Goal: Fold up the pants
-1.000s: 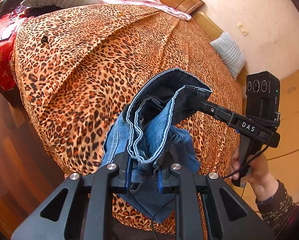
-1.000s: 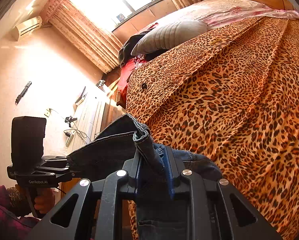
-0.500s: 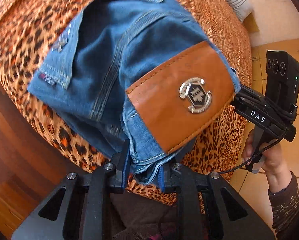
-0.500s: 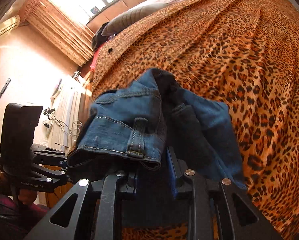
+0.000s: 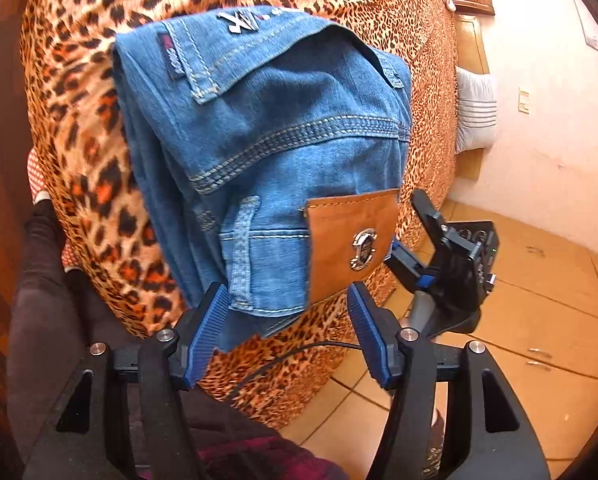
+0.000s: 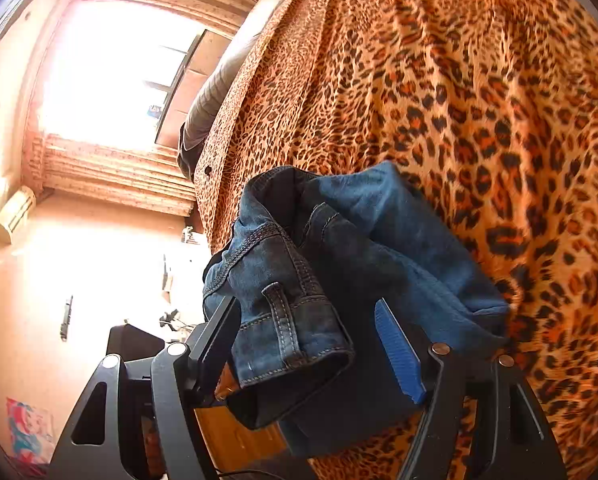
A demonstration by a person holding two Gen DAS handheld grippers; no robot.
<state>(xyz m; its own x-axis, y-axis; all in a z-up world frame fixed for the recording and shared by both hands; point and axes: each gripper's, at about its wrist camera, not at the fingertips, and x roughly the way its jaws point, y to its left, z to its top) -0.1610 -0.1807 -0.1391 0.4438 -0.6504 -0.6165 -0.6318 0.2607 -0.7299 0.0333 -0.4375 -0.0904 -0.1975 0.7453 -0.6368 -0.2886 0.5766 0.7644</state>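
Both tongs (image 5: 287, 332) (image 6: 319, 344) opening around jeans (image 5: 267, 152) on leopard bedspread (image 5: 79, 120)

Right gripper (image 6: 317, 344) jaws opening around jeans (image 6: 339, 264) on leopard-print bedspread (image 6: 459, 100).

Daylight, warm cast. Right wrist view: window (image 6: 111, 76) blown out to white, glare washing the wall (image 6: 99, 264) beside it. Jeans (image 6: 339, 264) in shade, dark. Left wrist view: jeans evenly lit, stitching sharp; bedspread (image 5: 95, 152) at left smeared by motion blur. Strong fisheye bending, black vignette at corners.
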